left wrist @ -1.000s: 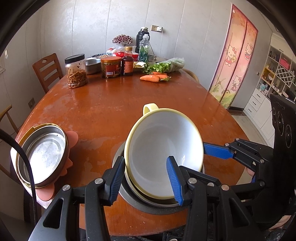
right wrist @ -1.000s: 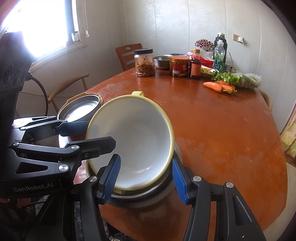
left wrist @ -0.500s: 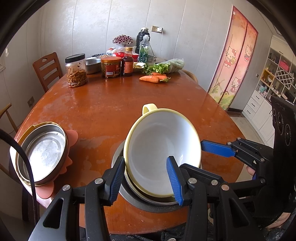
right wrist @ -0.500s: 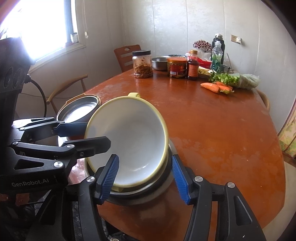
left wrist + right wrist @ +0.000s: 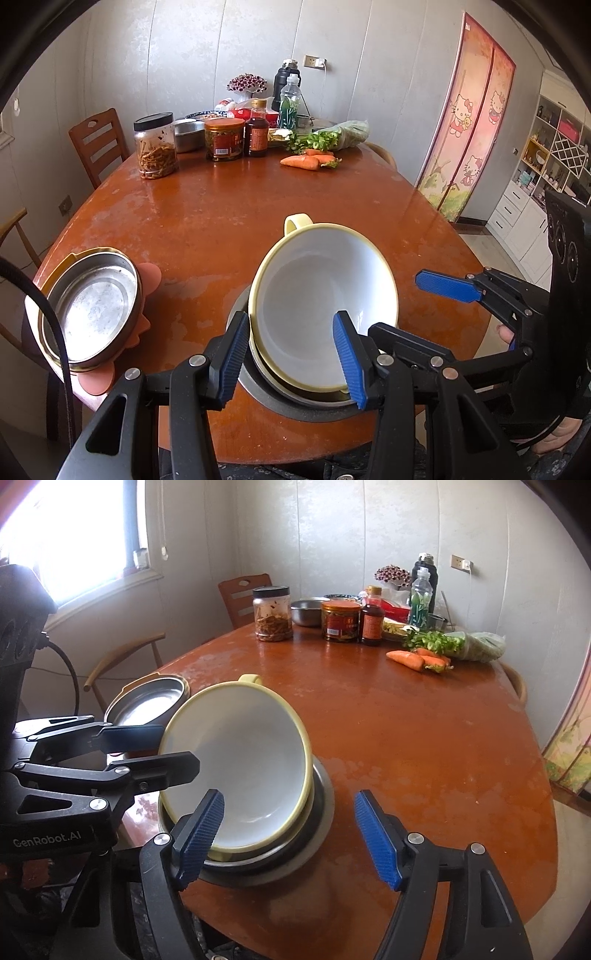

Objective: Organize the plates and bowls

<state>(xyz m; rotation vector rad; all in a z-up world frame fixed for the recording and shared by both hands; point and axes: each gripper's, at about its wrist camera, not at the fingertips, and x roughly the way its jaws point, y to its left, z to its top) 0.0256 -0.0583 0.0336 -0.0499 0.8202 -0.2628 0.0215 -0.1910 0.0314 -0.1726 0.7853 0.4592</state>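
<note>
A white bowl with a yellow rim and handle point(image 5: 325, 306) leans tilted in a stack of steel dishes point(image 5: 295, 406) at the table's near edge; it also shows in the right wrist view point(image 5: 240, 760). My left gripper point(image 5: 291, 358) is open, its jaws standing either side of the bowl's near left rim. My right gripper point(image 5: 291, 830) is open wide, beside the bowl's right side, not holding it. A steel pan on an orange mat point(image 5: 92, 306) sits at the near left.
Far end of the table point(image 5: 221, 206) holds a jar of dried food point(image 5: 155, 147), a red-lidded jar point(image 5: 224, 138), a sauce bottle point(image 5: 256, 129), a steel bowl point(image 5: 188, 134), carrots point(image 5: 306, 160) and greens. Chairs stand at the left.
My right gripper has opened wider and shifted right, off the bowl. The bowl has settled lower into the steel stack. My left gripper has barely moved.
</note>
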